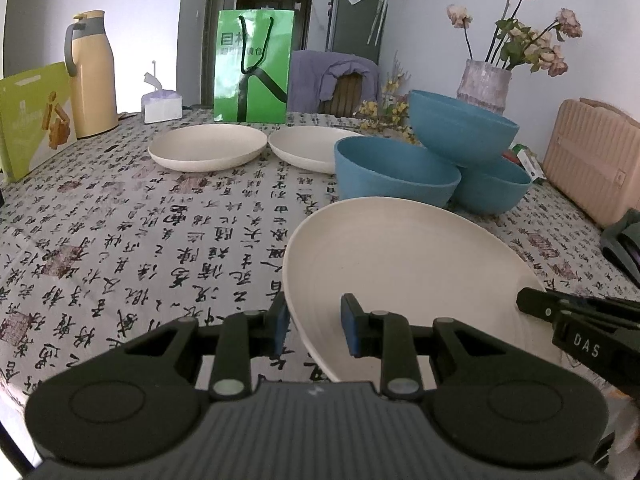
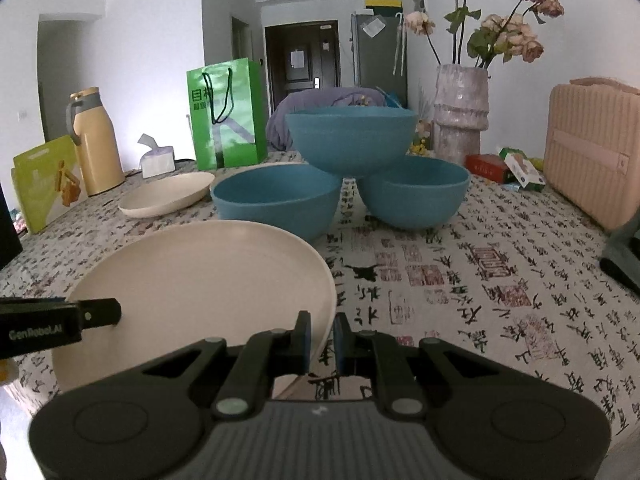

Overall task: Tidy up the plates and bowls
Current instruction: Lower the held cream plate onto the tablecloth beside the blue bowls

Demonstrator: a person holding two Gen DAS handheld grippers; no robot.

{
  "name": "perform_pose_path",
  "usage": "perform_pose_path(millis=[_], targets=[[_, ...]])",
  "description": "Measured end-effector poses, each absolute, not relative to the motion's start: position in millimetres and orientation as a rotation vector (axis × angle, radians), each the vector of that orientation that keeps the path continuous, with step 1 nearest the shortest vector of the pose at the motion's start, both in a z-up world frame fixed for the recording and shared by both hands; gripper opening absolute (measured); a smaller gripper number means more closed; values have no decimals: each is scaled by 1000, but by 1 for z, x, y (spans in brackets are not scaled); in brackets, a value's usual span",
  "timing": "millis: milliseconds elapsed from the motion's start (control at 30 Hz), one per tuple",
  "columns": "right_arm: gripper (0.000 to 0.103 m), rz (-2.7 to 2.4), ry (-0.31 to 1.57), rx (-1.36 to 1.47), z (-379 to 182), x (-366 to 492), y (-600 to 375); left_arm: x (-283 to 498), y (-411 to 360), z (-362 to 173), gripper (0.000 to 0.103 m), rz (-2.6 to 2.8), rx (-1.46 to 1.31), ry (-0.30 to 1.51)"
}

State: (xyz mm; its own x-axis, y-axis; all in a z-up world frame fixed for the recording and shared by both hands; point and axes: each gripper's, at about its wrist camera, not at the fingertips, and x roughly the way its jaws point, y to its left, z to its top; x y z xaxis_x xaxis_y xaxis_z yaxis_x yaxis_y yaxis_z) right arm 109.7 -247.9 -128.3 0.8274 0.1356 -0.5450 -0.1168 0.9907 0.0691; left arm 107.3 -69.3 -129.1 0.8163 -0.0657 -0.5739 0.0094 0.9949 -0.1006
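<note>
Cream plate gripped at its right rim, left side not yet pinched

Cream plate (image 1: 400, 264) sits tilted near the front of the table (image 1: 120, 240), in front of the blue bowls. Right gripper (image 2: 322, 342): jaws narrow, clamped on the plate's right rim; the rim runs between the blue pads. Left gripper (image 1: 314, 326): jaws part-way open, straddling the near-left rim, one pad outside, one over the plate's inner face. No pad visibly pressing; reads as not yet a grip.

Elsewhere: two more cream plates (image 1: 208, 148) lie flat side by side further back. Three blue bowls (image 2: 276, 204) in a pyramid, the top one resting on the rims of the lower two. Looks precarious.

Step in hand, by my reading: carry this plate to the other two and stack it. To do it well: keep the right pinch firm, level the plate before travel, swing wide of the bowl pyramid, lower flat onto a plate rather than sliding it in.

Pose: both grippers point forward and somewhat downward, converging on the plate from either side.
</note>
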Motion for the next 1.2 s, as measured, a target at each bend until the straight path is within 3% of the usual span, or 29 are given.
perform_pose_path(millis=[1200], targets=[[11, 135, 619, 23, -150, 122, -250, 122, -74, -151, 28, -32, -67, 679]])
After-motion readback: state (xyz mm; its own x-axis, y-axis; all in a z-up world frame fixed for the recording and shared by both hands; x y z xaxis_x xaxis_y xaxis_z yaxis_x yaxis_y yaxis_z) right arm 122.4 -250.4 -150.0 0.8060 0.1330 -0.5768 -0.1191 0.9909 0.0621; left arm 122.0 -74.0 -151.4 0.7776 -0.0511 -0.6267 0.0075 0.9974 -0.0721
